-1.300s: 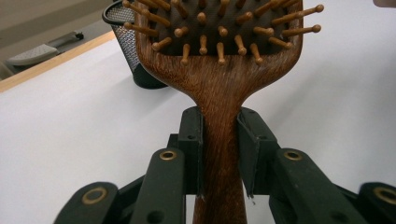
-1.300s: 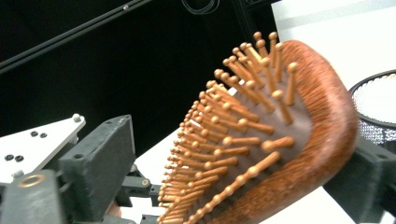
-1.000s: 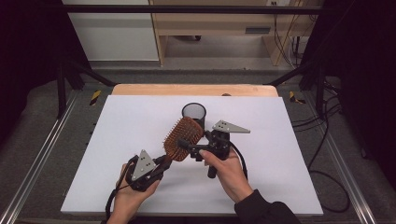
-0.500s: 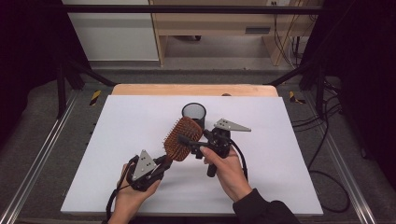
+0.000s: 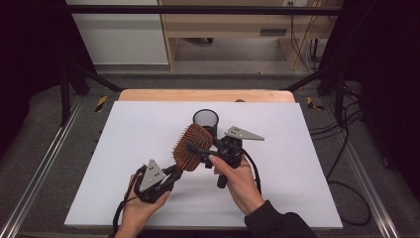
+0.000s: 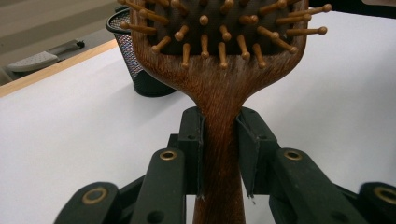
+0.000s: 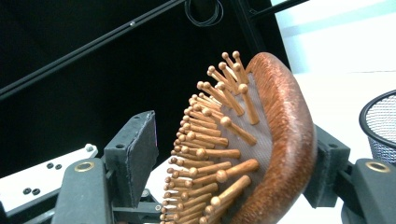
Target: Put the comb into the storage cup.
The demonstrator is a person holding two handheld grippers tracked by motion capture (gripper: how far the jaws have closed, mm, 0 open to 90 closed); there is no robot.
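In the high view, the white-topped desk [image 5: 124, 148] carried a black wire-mesh cup [image 5: 205, 120] near its middle. Just in front of the cup, a brown wooden paddle hairbrush with wooden pins [image 5: 190, 147] was held tilted above the surface. The left gripper [image 5: 166, 178] had the brush by its handle, and the right gripper [image 5: 198, 150] reached in at the head from the other side.

In the left gripper view, the two black jaws were clamped on the brush's handle [image 6: 219, 140], one pad pressing each side just below where the handle widens into the head. The mesh cup [image 6: 135, 56] stood behind on the desk [image 6: 70, 121].

In the right gripper view, the hairbrush head [image 7: 252, 140] sat between the jaws. Its rounded back lay against the right-hand pad, while the left-hand pad stood just clear of the pin tips. These jaws had just been closing around the head, not yet gripping it. The cup's rim [image 7: 380, 121] showed at the right edge.
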